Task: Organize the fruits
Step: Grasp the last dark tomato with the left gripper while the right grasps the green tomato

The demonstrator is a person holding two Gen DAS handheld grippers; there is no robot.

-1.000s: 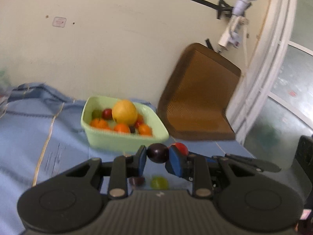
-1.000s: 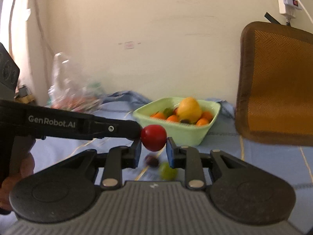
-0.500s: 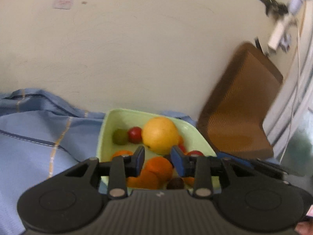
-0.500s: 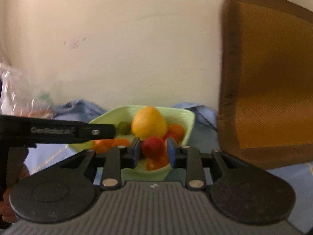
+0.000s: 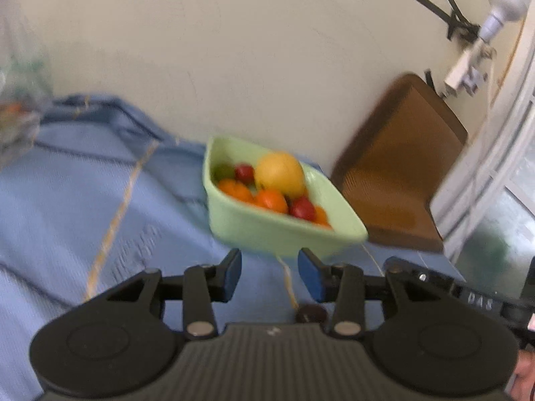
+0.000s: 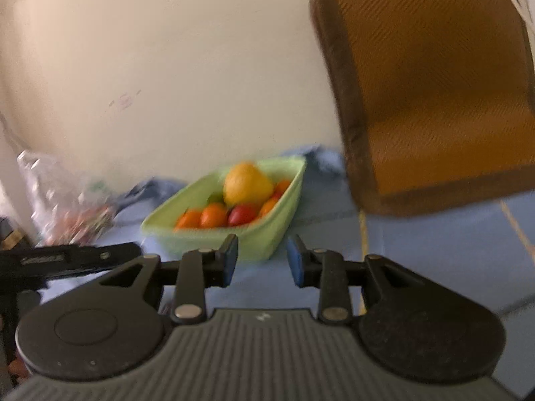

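Observation:
A pale green bowl (image 5: 284,234) stands on the blue cloth near the wall, holding a big yellow-orange fruit (image 5: 279,172), several small oranges and red fruits. It also shows in the right wrist view (image 6: 267,234). My left gripper (image 5: 269,274) is open and empty, a short way in front of the bowl. A dark plum (image 5: 311,314) lies on the cloth under its right finger. My right gripper (image 6: 262,264) is open and empty, also just in front of the bowl. The red fruit (image 6: 242,214) lies in the bowl.
A brown woven mat (image 5: 401,167) leans on the wall to the right of the bowl; it also shows in the right wrist view (image 6: 431,93). A clear plastic bag (image 6: 67,207) lies at the far left. The blue cloth (image 5: 83,200) covers the table.
The left gripper let its dark plum go and the right gripper let the red fruit go into the bowl. Both grippers have opened and drawn back from the bowl.

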